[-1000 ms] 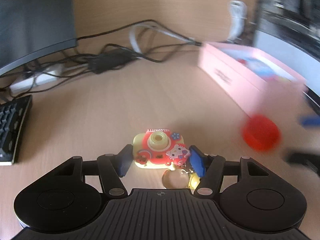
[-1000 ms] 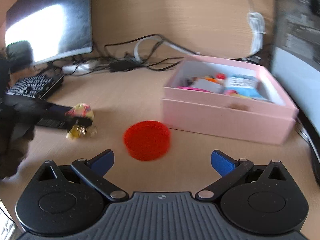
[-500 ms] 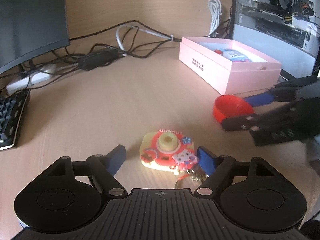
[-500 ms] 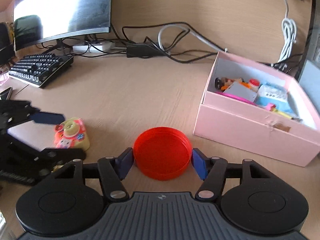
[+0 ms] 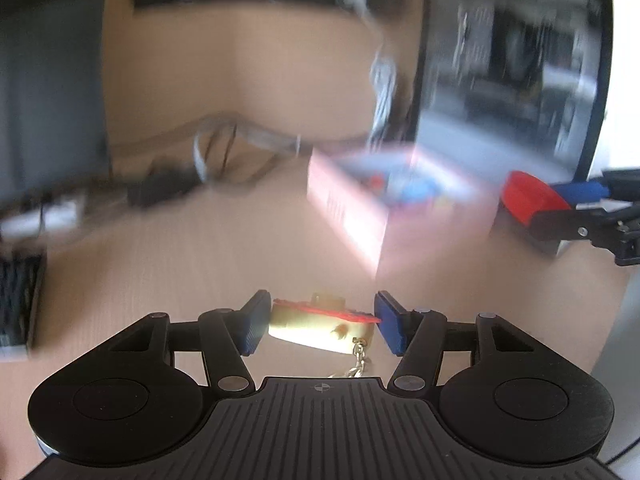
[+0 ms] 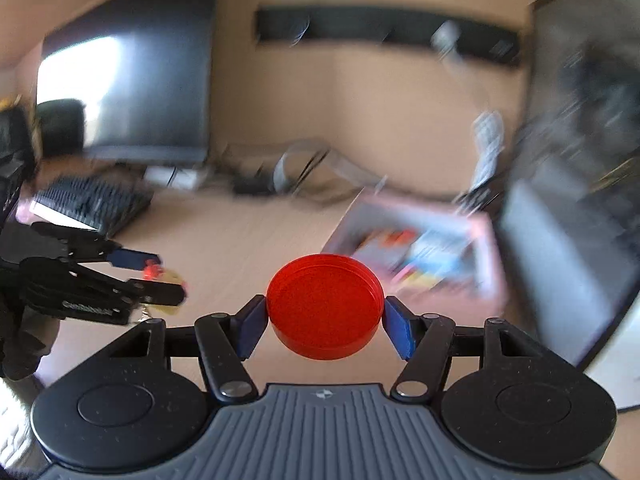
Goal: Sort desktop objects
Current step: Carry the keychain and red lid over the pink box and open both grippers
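Note:
My left gripper (image 5: pixel 318 322) is shut on a yellow and red toy camera keychain (image 5: pixel 320 322) and holds it above the desk; its chain hangs below. My right gripper (image 6: pixel 324 320) is shut on a round red lid (image 6: pixel 324 306), also lifted. The open pink box (image 5: pixel 360 208) with several small items lies ahead of both, blurred; it also shows in the right wrist view (image 6: pixel 424 248). In the left wrist view the right gripper with the red lid (image 5: pixel 528 196) is at the far right. In the right wrist view the left gripper (image 6: pixel 160 280) is at the left.
A dark monitor (image 6: pixel 132 92) and a black keyboard (image 6: pixel 88 204) stand at the left. Cables and a power brick (image 5: pixel 168 188) lie along the back wall. A computer case (image 5: pixel 508 68) stands at the right behind the box.
Both grippers have closed on their objects and lifted them off the desk. The views now sit higher and are motion-blurred, tilted toward the pink box.

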`<state>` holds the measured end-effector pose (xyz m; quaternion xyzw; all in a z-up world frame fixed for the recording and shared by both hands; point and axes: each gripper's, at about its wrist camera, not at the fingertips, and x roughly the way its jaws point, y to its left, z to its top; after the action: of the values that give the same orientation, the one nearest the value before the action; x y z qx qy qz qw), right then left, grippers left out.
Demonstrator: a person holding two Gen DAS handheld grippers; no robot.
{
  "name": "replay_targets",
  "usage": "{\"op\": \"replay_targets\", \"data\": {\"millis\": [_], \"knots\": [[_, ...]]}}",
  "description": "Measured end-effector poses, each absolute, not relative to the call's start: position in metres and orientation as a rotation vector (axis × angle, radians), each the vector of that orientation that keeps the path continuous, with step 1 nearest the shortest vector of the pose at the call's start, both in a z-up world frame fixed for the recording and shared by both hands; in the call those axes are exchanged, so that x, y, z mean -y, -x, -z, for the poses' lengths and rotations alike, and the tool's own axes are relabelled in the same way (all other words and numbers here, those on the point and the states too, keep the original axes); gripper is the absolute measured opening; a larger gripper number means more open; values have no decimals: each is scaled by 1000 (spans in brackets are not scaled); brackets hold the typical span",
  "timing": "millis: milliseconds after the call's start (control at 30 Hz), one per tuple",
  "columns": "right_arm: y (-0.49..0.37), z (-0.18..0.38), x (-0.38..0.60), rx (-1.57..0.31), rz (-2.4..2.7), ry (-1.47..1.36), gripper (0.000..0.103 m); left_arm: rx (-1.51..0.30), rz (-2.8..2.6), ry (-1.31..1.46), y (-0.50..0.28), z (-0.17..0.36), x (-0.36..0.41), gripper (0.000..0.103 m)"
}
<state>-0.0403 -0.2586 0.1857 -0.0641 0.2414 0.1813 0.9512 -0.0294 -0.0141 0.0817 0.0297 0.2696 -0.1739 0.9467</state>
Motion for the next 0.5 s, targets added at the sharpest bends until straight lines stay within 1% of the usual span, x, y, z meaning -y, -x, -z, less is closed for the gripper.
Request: {"op": "replay_targets", "data": {"millis": [100, 200, 333, 400, 467, 500], "knots": [[46, -213, 280, -419, -303, 133, 63, -451, 391, -73, 16, -118, 32, 63], [44, -229, 299, -386, -240, 131, 63, -411, 430, -61, -13, -144, 54, 63], [39, -239, 316, -353, -192, 103, 63, -378, 456, -42, -63, -162, 87, 63], [36, -240, 322, -349, -187, 86, 63, -399, 473, -21, -87, -163, 104, 64], [30, -239, 325, -354, -180, 78, 63, -438, 473, 11, -107, -156, 115, 83], [26, -237, 326, -357, -177, 80, 63, -457, 461, 26, -114, -149, 116, 85]]}}
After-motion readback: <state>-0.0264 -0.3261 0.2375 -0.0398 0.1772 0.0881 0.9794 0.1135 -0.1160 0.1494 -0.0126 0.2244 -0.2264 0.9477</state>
